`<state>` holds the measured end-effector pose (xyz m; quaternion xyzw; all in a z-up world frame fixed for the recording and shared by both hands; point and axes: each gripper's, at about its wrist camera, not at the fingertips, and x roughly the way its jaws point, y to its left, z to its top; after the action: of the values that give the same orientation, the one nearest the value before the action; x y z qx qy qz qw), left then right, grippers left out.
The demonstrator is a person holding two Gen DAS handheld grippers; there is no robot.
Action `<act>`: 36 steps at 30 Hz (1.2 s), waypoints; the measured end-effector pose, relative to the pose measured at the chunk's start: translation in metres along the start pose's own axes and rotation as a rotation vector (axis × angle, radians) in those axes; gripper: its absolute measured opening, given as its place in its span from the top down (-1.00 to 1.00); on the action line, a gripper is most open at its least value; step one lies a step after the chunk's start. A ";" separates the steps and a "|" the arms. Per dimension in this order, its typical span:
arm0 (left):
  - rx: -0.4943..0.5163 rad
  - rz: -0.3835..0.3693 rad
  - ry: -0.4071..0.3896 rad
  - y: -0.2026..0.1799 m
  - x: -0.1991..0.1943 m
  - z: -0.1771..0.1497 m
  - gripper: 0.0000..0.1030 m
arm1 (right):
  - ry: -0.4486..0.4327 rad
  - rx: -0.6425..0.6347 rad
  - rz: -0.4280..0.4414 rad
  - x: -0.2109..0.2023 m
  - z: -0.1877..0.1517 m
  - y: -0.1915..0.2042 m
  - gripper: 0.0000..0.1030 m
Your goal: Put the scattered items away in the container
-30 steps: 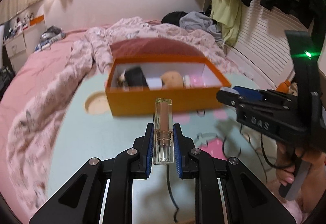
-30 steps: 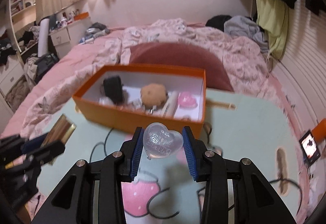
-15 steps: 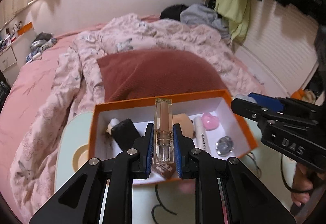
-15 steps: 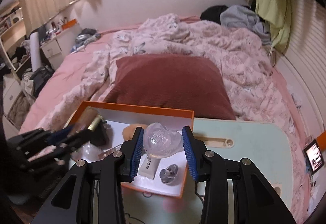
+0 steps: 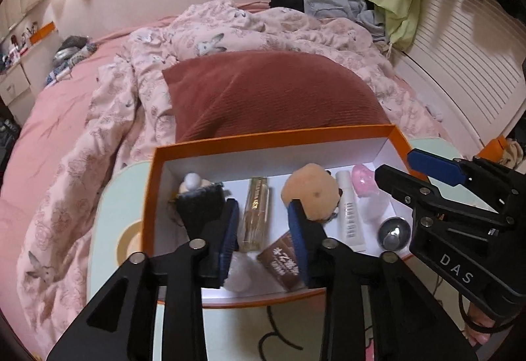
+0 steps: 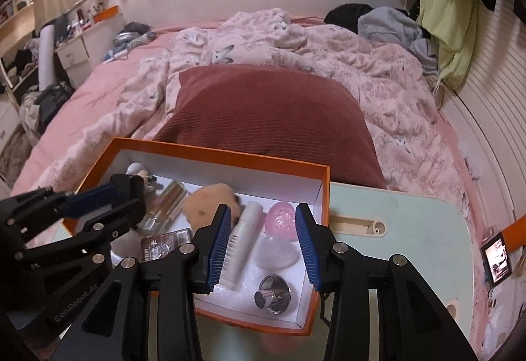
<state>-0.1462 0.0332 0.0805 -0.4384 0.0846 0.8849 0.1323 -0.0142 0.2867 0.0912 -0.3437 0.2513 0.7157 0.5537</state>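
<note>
Bedroom: a pink bed with a rumpled floral quilt, and a dark red ribbed cushion [image 6: 273, 118] lying just behind a pale green lap table [image 6: 411, 229]. On the table we see an open orange cardboard box with a white lining [image 5: 263, 139].

Contents, left to right from the left wrist view: a black pouch with a small white figure at its far end [image 5: 200, 200]; a clear rectangular lip-gloss tube with a gold band [image 5: 255, 216], lying flat; a brown printed sachet [image 5: 279, 262] at the near wall; a round tan sponge puff [image 5: 310, 193]; a white squeeze tube [image 5: 350, 210]; a pink heart-shaped case [image 5: 363, 180]; a clear heart-shaped case [image 6: 277, 251], lying flat just in front of the pink one; a shiny metal knob [image 6: 273, 293] in the near right corner.

The left gripper [image 5: 263, 229] hangs over the box, jaws just opened and apart, straddling the lip-gloss tube without pressing on it. The right gripper [image 6: 263, 239] has likewise just opened a little; its jaws are apart, clear heart between them but free of the pads.
</note>
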 end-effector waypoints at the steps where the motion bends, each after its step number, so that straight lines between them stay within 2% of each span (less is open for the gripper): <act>1: -0.001 0.004 -0.002 0.001 -0.001 0.000 0.21 | -0.002 -0.002 -0.001 -0.001 0.000 0.001 0.18; 11: -0.033 -0.028 -0.002 0.005 -0.014 -0.007 0.18 | -0.022 0.001 0.009 -0.014 -0.003 0.001 -0.04; 18: -0.042 -0.034 0.013 0.001 -0.029 -0.015 0.18 | -0.030 0.012 0.028 -0.030 -0.013 0.002 -0.11; 26: -0.002 -0.040 0.017 -0.009 -0.053 -0.030 0.18 | -0.048 0.033 0.039 -0.050 -0.029 0.002 -0.22; 30: 0.013 -0.028 0.019 -0.014 -0.059 -0.035 0.18 | -0.045 0.040 0.048 -0.054 -0.033 0.002 -0.23; 36: -0.015 -0.053 0.015 -0.011 -0.063 -0.043 0.18 | -0.048 0.025 0.034 -0.058 -0.040 0.002 -0.23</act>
<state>-0.0740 0.0220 0.1045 -0.4480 0.0671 0.8785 0.1517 0.0007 0.2209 0.1104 -0.3151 0.2527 0.7298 0.5516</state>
